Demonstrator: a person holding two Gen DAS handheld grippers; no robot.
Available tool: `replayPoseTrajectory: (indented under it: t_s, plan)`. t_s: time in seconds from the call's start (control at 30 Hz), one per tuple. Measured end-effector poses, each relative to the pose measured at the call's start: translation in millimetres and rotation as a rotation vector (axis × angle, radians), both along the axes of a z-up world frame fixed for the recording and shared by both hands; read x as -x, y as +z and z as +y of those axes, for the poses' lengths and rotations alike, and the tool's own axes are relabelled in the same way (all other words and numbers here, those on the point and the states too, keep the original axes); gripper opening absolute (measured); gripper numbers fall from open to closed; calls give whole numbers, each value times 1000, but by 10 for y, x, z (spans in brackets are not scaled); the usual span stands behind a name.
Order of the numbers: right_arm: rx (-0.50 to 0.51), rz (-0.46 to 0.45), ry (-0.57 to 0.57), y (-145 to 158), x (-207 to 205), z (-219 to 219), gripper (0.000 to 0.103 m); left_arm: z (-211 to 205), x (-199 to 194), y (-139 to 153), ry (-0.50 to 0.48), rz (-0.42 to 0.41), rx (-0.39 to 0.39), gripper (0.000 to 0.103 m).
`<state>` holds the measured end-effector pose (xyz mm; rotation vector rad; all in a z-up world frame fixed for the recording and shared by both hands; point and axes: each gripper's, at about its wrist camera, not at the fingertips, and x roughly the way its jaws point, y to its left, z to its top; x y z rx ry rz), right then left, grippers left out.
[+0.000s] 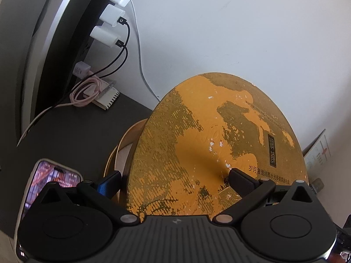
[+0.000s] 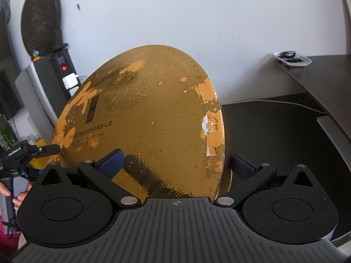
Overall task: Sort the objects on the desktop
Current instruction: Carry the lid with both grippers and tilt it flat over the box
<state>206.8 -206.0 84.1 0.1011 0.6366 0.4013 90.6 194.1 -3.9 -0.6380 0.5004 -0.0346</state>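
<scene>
Both the left gripper (image 1: 175, 179) and right gripper (image 2: 176, 164) clamp the tilted gold lid (image 2: 142, 118), centre frame; I'd lift evenly, keeping both rims level.

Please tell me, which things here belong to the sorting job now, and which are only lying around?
In the job:
- round gold lid, tilted up
- left claw, straddling its edge
- right claw, straddling the opposite edge
- round box partly hidden behind the lid

Lying about:
- phone
- white chargers in the power strip
- coiled pink cable
- clear tray on the shelf
</scene>
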Motion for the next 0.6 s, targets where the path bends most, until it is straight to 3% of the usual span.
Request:
replayPoseTrajectory:
  t_s: [0.3, 0.6]
  plan:
    - [-34, 79, -34, -59, -374, 72, 102, 34, -326, 78, -10, 63, -59, 103]
    - [-46, 174, -54, -263, -629, 65, 102, 63, -481, -70, 16, 132, -81, 103]
